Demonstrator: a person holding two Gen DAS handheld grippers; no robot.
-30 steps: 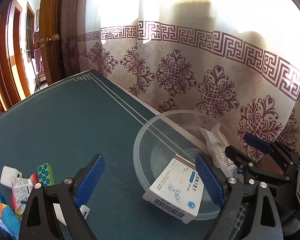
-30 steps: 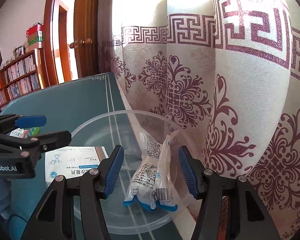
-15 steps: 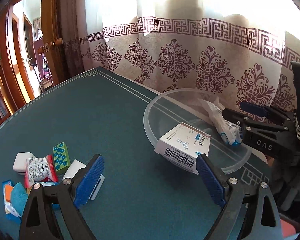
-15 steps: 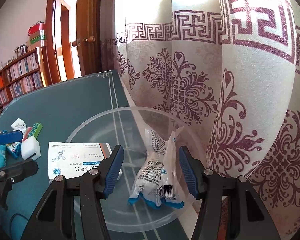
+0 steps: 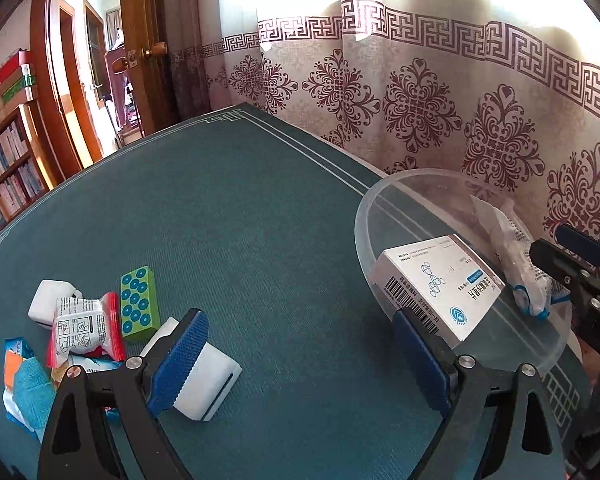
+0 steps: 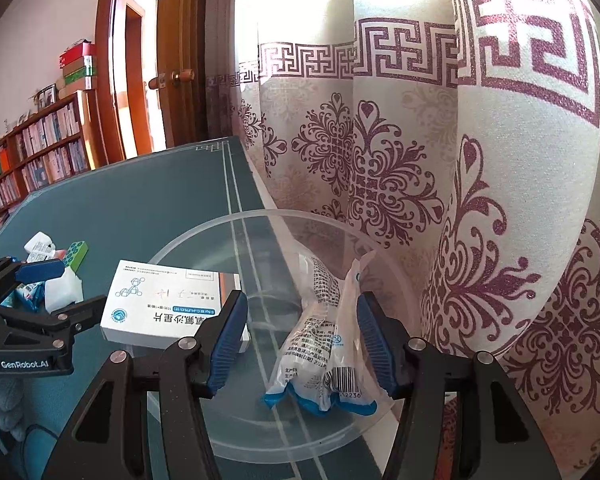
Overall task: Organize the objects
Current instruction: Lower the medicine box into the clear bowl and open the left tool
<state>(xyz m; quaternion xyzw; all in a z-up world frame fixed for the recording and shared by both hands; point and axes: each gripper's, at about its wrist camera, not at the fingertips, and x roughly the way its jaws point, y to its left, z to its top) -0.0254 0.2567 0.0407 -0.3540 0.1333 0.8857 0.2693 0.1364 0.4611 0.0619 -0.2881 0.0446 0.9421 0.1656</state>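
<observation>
A clear plastic bowl stands at the table's right edge by the curtain. A white medicine box leans on its near rim. A clear and blue packet lies inside. My left gripper is open and empty above the table, left of the bowl. My right gripper is open around the packet without holding it. A pile of small items lies at the left: a green dotted block, a white sponge, a red-edged packet.
The table has a dark green cloth. A patterned curtain hangs close behind the bowl. A wooden door and bookshelves stand beyond the far end.
My left gripper has pulled back and swung left, away from the bowl; the medicine box stays on the rim. The pile of small items has come into view. The right gripper has barely moved.
</observation>
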